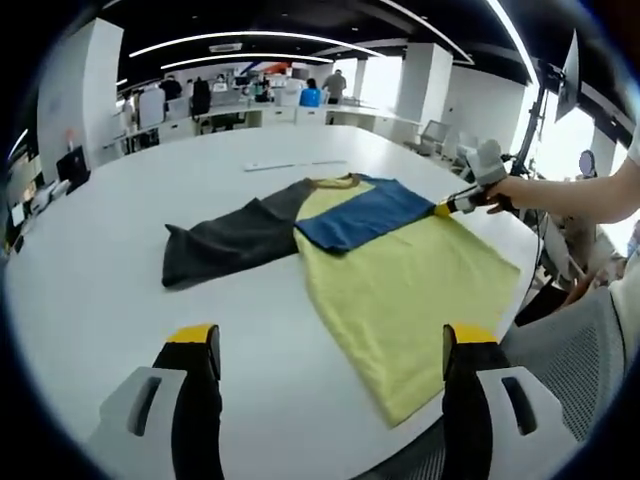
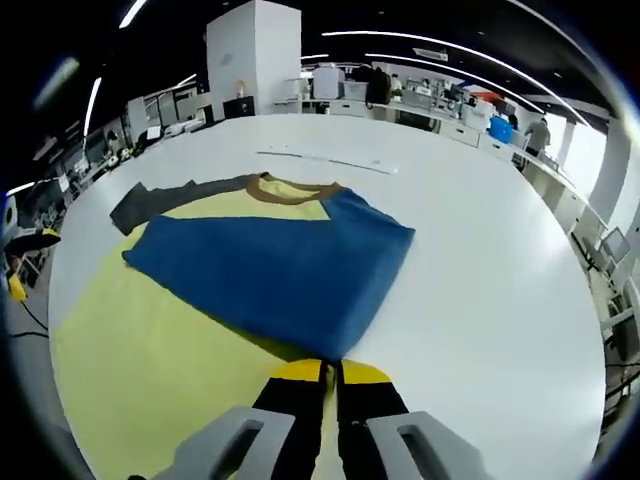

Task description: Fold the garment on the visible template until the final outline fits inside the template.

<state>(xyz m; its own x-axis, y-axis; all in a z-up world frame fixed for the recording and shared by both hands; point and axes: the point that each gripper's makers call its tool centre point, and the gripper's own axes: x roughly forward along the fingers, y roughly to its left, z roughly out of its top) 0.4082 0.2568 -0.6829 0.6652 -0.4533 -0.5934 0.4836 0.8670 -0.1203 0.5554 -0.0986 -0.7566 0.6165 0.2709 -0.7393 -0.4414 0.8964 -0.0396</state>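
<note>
A T-shirt lies flat on the white table (image 1: 100, 280). Its body is pale yellow (image 1: 410, 285), one sleeve is dark grey (image 1: 230, 240) and spread out to the left, and the blue sleeve (image 1: 365, 215) is folded over the chest. My left gripper (image 1: 332, 338) hovers open over the near table edge, short of the shirt's hem. My right gripper (image 1: 447, 208), held by a hand, is at the shirt's far right side. In the right gripper view its jaws (image 2: 331, 372) are shut on the edge of the blue sleeve (image 2: 280, 265), above the yellow body (image 2: 140, 370).
A thin pale strip (image 1: 295, 165) lies on the table beyond the brown collar (image 1: 335, 182). A grey mesh chair (image 1: 570, 350) stands at the table's right edge. Office desks and people are far behind. Bare tabletop (image 2: 480, 280) surrounds the shirt.
</note>
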